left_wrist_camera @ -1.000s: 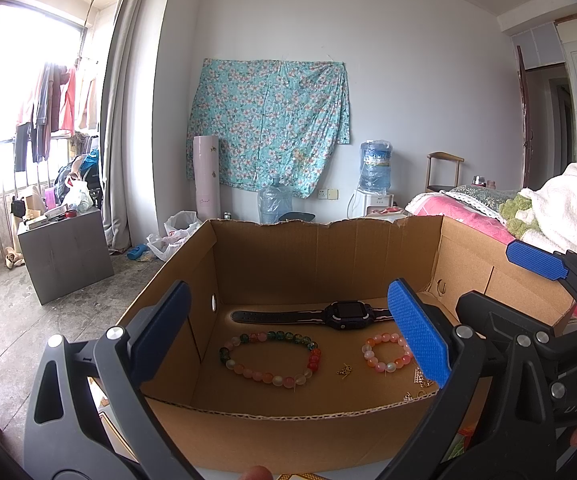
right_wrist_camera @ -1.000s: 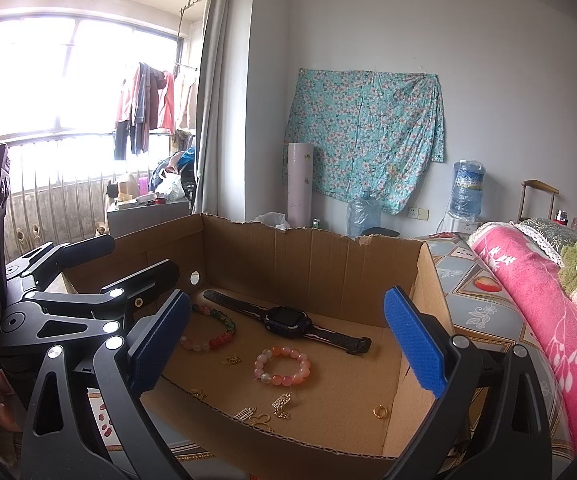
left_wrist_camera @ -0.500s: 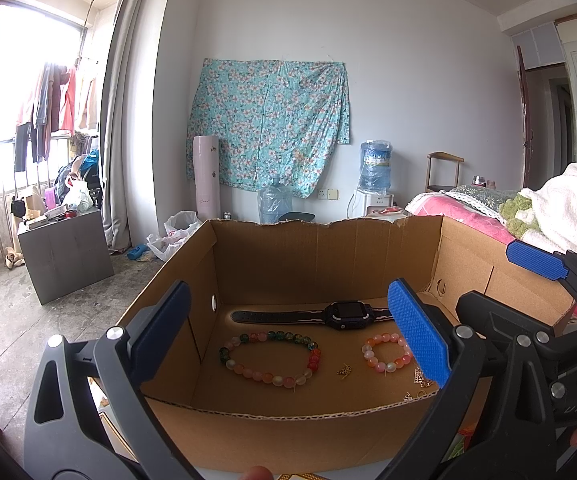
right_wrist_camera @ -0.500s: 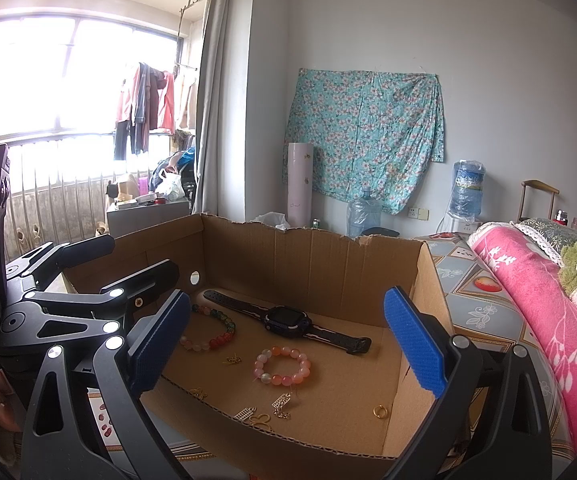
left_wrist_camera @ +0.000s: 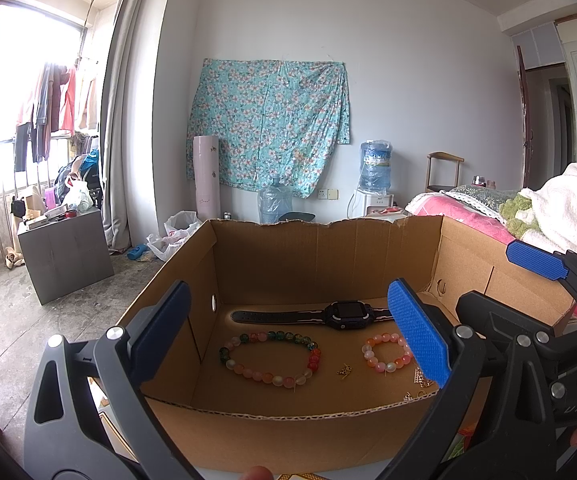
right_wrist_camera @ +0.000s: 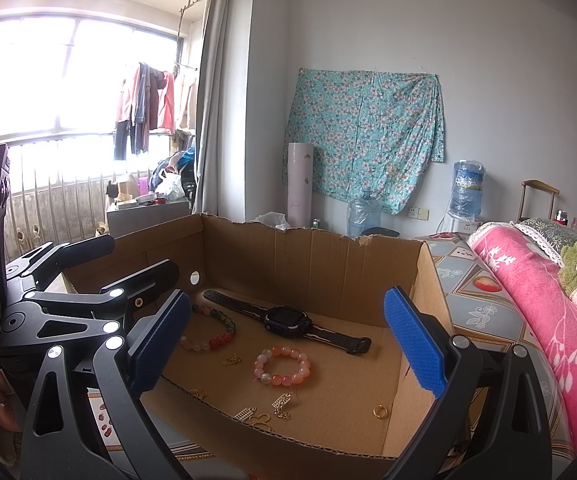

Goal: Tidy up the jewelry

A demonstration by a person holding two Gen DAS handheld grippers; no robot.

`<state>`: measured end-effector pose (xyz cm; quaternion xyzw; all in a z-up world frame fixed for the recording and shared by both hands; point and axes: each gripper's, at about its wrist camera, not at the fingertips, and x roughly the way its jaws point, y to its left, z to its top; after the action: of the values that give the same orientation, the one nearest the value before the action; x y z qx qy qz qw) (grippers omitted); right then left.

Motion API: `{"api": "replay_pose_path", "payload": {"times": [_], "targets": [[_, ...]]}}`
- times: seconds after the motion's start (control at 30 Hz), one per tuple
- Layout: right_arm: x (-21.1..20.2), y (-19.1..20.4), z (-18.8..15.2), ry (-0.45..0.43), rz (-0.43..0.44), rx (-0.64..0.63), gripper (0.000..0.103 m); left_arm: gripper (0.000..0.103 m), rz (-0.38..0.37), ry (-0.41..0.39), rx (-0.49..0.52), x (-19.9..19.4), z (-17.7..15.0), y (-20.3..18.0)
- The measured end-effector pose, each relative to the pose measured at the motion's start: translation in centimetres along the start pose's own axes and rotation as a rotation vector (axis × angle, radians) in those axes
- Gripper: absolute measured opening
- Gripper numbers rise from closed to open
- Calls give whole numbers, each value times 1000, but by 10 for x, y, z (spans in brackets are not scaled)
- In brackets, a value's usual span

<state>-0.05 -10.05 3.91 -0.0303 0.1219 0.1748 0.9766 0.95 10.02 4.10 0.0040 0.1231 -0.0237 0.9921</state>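
Two claws hang side by side at the near, cut-down wall of a cardboard box (left_wrist_camera: 312, 264), both spread wide and holding nothing. The left gripper (left_wrist_camera: 288, 332) has black plastic arms with round silver bolts; its fingers (left_wrist_camera: 416, 336) carry flat blue pads with a fine ribbed grain. The right gripper (right_wrist_camera: 288, 336), built alike, sits just to its right, its pads (right_wrist_camera: 414, 340) equally far apart.

Beyond the left claw's open jaws, on the corrugated brown floor of the box, lie two bead bracelets. The larger bracelet (left_wrist_camera: 268, 356) is an oval of glossy round beads in pink, peach, green and red, straight ahead between the fingers. The smaller bracelet (right_wrist_camera: 282, 366) is a tight ring of pink and orange beads, ahead of the right claw and partly behind the left claw's right pad. One black watch (right_wrist_camera: 286, 319) with a squarish face and a matte rubbery strap stretches flat across the floor behind both bracelets, apart from them.

Nearer the right claw, several small gold-coloured charms (right_wrist_camera: 282, 402) lie scattered by the low front wall, too small to count surely, and one plain gold ring (right_wrist_camera: 379, 412) rests alone toward the right wall.

Farther out, one floral cloth (left_wrist_camera: 268, 128) hangs on the white wall.
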Motion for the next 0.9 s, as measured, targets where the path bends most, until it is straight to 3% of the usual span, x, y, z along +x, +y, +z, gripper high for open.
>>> {"api": "replay_pose_path", "payload": {"times": [0.9], "targets": [[0, 0, 0, 0, 0, 0, 95, 95, 0, 0, 0, 0, 0, 0]]}}
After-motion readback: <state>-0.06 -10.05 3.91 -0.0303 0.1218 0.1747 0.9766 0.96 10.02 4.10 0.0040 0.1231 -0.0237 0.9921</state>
